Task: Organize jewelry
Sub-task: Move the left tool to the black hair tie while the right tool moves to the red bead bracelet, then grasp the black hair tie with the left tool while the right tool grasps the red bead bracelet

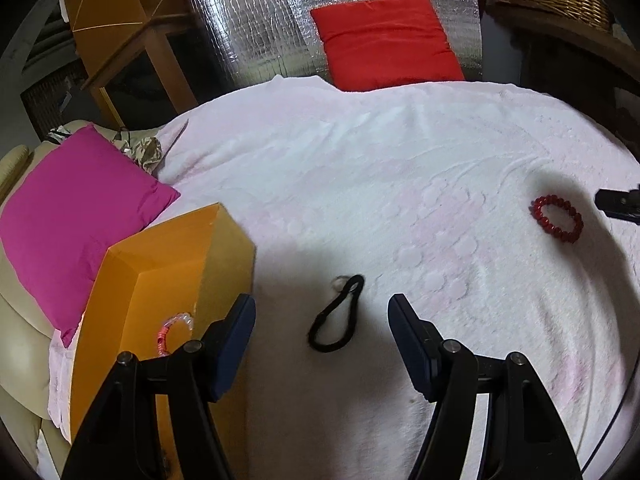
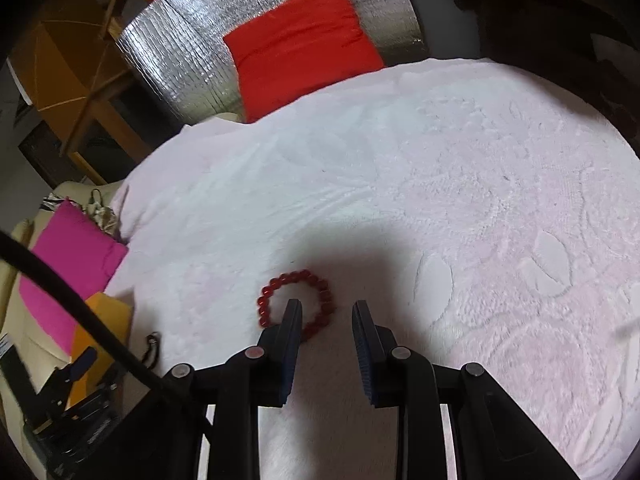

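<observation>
Red bead bracelet (image 2: 296, 302) lies flat on the white blanket (image 2: 440, 184), a closed ring, nothing else touching it. Right gripper (image 2: 326, 308) hangs over its near side: 1 finger (image 2: 294, 320) covers part of the ring, the other stands just off to the right over bare blanket. Fingers are narrowly apart with nothing pinched between them. Whether any tip touches the beads cannot be told. That narrow gap probably suits nipping 1 side of the bead strand rather than spanning the whole ring.

Black hair tie (image 1: 338, 314) lies in a loose loop on the blanket, with a small pale ring at its far end, directly ahead of the left gripper (image 1: 322, 308). That gripper is spread wide and empty, fingers either side of the loop's line; looks staged to take it.

Orange box (image 1: 160, 276) sits at the blanket's left edge, top open, just beside the left gripper. A clear-and-pink bracelet (image 1: 174, 330) is already inside, so the box is likely the collecting place. Pink cushion (image 1: 76, 216) is beside the box.
</observation>
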The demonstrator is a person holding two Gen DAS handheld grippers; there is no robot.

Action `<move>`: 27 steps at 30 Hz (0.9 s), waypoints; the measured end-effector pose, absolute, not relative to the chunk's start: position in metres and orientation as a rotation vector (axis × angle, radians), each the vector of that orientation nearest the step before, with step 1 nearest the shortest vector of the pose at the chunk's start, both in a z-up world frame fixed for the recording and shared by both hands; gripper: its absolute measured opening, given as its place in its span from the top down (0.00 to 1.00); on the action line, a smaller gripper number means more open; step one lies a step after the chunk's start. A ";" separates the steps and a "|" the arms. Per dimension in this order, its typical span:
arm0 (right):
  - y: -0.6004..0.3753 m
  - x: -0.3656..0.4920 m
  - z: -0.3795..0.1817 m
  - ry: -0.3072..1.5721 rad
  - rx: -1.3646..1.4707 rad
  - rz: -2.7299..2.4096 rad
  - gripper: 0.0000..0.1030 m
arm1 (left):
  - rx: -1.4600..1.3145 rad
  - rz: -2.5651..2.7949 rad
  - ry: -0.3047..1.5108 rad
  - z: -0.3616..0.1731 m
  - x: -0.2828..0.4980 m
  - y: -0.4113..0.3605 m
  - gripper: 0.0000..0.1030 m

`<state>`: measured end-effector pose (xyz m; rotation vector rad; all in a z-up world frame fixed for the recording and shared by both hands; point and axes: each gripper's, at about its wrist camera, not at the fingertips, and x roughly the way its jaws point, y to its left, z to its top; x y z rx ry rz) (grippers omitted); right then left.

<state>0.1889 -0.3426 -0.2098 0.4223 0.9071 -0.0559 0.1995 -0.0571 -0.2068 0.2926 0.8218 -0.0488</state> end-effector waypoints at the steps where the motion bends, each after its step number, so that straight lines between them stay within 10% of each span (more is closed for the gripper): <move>1: -0.341 0.194 -0.213 0.909 0.409 -0.057 0.73 | 0.294 -0.051 0.827 -0.208 0.199 -0.054 0.32; 24: -0.312 0.214 -0.232 0.937 0.184 -0.144 0.89 | 0.116 -0.182 0.987 -0.248 0.236 -0.043 0.36; 27: -0.313 0.211 -0.230 0.939 0.202 -0.134 0.89 | 0.077 -0.191 1.014 -0.255 0.245 -0.039 0.52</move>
